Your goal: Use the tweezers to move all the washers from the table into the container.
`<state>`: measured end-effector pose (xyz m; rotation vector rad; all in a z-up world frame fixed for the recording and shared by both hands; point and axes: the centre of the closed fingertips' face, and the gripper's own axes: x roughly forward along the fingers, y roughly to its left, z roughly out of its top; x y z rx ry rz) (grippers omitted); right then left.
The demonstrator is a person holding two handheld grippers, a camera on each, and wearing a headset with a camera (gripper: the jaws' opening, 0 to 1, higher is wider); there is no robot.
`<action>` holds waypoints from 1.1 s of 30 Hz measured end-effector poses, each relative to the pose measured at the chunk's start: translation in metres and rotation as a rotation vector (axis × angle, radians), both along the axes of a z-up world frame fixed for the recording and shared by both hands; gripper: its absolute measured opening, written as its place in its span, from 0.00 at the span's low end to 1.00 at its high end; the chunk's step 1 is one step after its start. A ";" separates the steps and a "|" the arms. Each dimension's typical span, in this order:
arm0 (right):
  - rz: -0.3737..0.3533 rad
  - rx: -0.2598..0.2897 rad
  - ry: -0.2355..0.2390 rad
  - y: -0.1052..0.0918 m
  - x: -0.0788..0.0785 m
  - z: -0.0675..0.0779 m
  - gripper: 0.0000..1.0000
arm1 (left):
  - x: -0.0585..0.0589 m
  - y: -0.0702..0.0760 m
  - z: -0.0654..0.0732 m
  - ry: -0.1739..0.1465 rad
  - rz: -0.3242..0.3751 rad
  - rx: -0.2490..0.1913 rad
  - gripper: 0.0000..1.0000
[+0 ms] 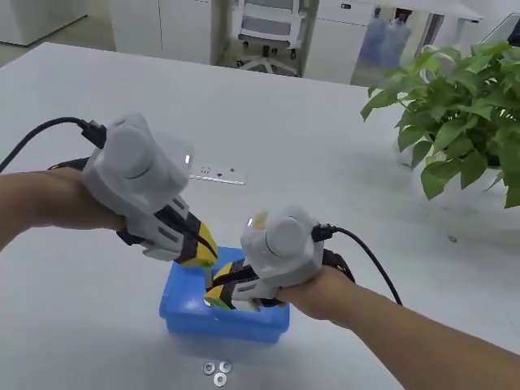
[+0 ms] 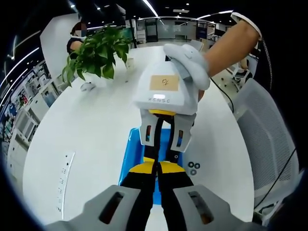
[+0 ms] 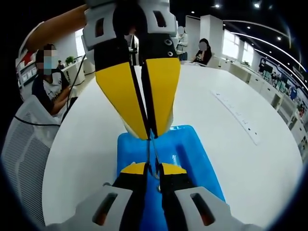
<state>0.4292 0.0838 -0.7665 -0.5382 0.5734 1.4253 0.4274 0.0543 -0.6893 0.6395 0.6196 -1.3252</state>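
A blue container [image 1: 244, 325] sits near the front of the white table [image 1: 325, 154]. Three small washers [image 1: 218, 372] lie on the table just in front of it, and they also show beside the container [image 2: 132, 159] as washers [image 2: 194, 168]. My left gripper [image 1: 201, 253] and right gripper [image 1: 218, 294] meet tip to tip over the container. Thin dark tweezers [image 3: 144, 106] run between the left gripper's yellow jaws and down into my right gripper [image 3: 154, 169]. Both grippers look shut on the tweezers [image 2: 158, 139]. My left gripper [image 2: 156, 168] faces the right one closely.
A leafy potted plant [image 1: 463, 106] stands at the right of the table. A flat white strip [image 1: 215, 175] lies in the middle behind the grippers. An office chair [image 1: 272, 32] stands beyond the far edge. A mesh chair [image 2: 269, 139] is close by. Cables trail from both grippers.
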 end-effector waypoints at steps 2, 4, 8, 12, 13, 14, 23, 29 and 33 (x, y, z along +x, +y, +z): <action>-0.001 0.003 -0.006 0.000 -0.001 0.003 0.11 | -0.002 0.000 0.003 -0.002 -0.006 0.001 0.05; -0.002 0.007 -0.012 -0.001 -0.002 0.007 0.11 | -0.003 -0.001 0.007 -0.006 -0.011 0.001 0.05; -0.006 0.015 -0.026 -0.002 -0.004 0.014 0.11 | -0.006 -0.003 0.014 -0.014 -0.016 -0.001 0.05; -0.014 0.024 -0.038 -0.004 -0.007 0.022 0.11 | -0.010 -0.004 0.022 -0.020 -0.017 -0.002 0.05; -0.018 0.030 -0.041 -0.005 -0.008 0.024 0.11 | -0.011 -0.005 0.023 -0.020 -0.019 -0.003 0.05; -0.020 0.035 -0.043 -0.005 -0.009 0.026 0.11 | -0.012 -0.006 0.026 -0.025 -0.021 -0.004 0.05; -0.034 0.054 -0.074 -0.010 -0.017 0.041 0.11 | -0.022 -0.011 0.040 -0.048 -0.031 -0.007 0.05; -0.040 0.062 -0.088 -0.014 -0.025 0.047 0.11 | -0.031 -0.015 0.046 -0.052 -0.037 -0.011 0.05; -0.047 0.064 -0.095 -0.017 -0.033 0.049 0.11 | -0.039 -0.018 0.047 -0.055 -0.047 -0.010 0.05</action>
